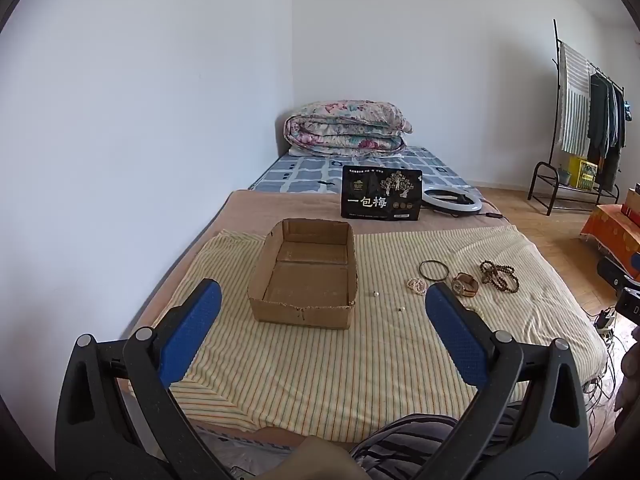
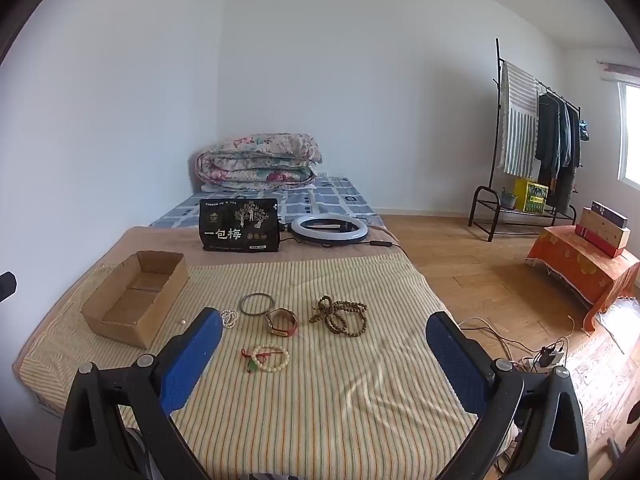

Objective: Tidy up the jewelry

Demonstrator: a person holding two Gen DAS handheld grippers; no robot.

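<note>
Jewelry lies scattered on the striped cloth [image 2: 320,400] that covers the near end of the bed [image 2: 168,240], and we hold both claws above that cloth with nothing in them. Our left claw [image 1: 323,312] stands wide, its blue pads [image 1: 192,332] framing the cardboard box [image 1: 304,312], which sits open-topped toward the bed's left edge, well ahead of the fingertips. Our right claw [image 2: 324,340] is spread just as wide, and the pieces lie ahead of it, between its two fingers as we see them. Nearest is the pale bead bracelet [image 2: 272,358] with a red cord and green charm (it sits just beyond the pads). Farther on lie the watch [image 2: 281,322], the thin dark bangle [image 2: 257,304] and the pile of brown prayer beads [image 2: 340,316], the beads well to the right of the bangle. A small white pearl strand [image 2: 229,318] rests just beside the left pad, between the bangle and the box. Two tiny loose bits [image 1: 375,293] lie on the cloth near the box's right wall. Behind, a black printed bag [image 2: 239,226] stands upright beside a ring light [image 2: 328,231].
</note>
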